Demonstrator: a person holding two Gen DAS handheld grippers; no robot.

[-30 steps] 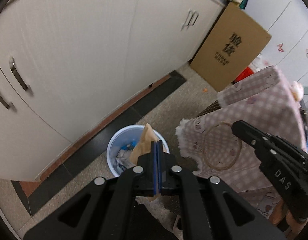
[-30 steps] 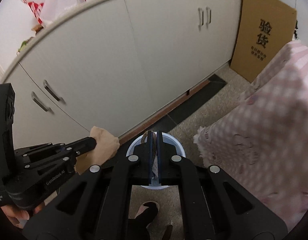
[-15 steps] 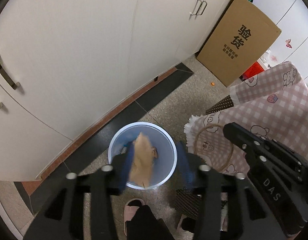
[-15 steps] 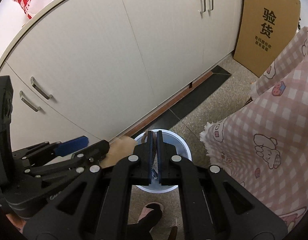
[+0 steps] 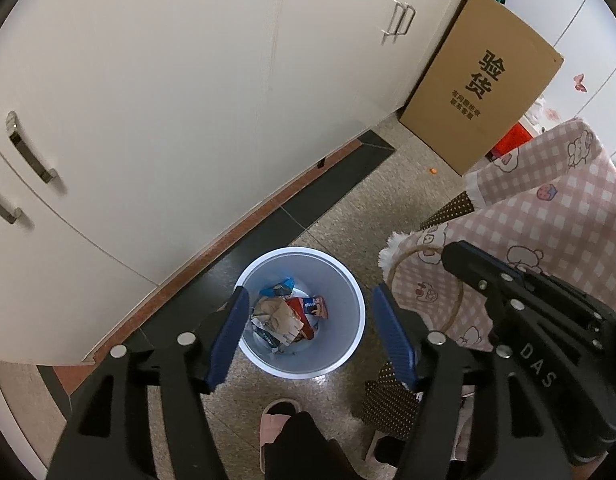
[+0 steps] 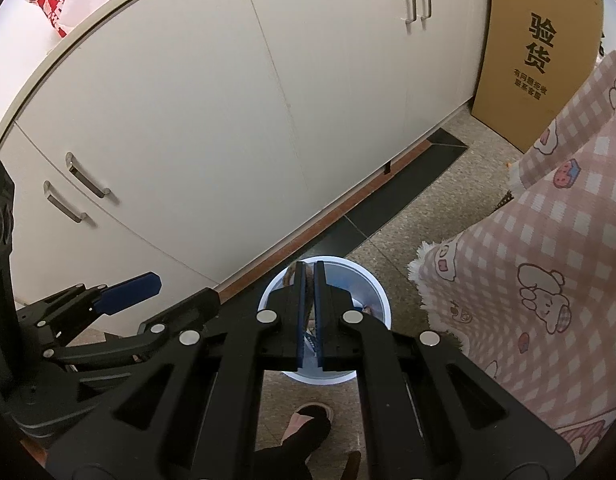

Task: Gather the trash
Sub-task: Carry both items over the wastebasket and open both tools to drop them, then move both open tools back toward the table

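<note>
The left tool (image 5: 310,320) hangs over the round white bin (image 5: 350,344), its blue pads widening apart on either side of the rim with nothing between them. The bin stands on the speckled stone floor (image 5: 364,208), and the trash (image 5: 285,318) lies crumpled at its bottom: brown paper, a blue wrapper at 12 o'clock of the heap, a red-and-white packet at 3 o'clock.

Open floor runs from the bin toward 1 o'clock, up to a flat brown cardboard box (image 5: 480,92) leaning against the cabinets. At 10 to 12 o'clock of the bin, close by, a dark tile strip and a reddish plinth edge the smooth cream cabinet doors (image 5: 187,100), which carry metal bar handles. At 3 o'clock a pink checked cloth (image 5: 548,216) with cartoon prints and a fringed hem hangs down just beside the bin's rim. At 6 o'clock a foot in a pink slipper (image 5: 273,420) stands near the bin.

The right tool (image 6: 308,316) has its pads drawn together, holding nothing that shows, with the bin's rim visible behind them. In the left view its black body sits at 3 o'clock of the bin, in front of the cloth.
</note>
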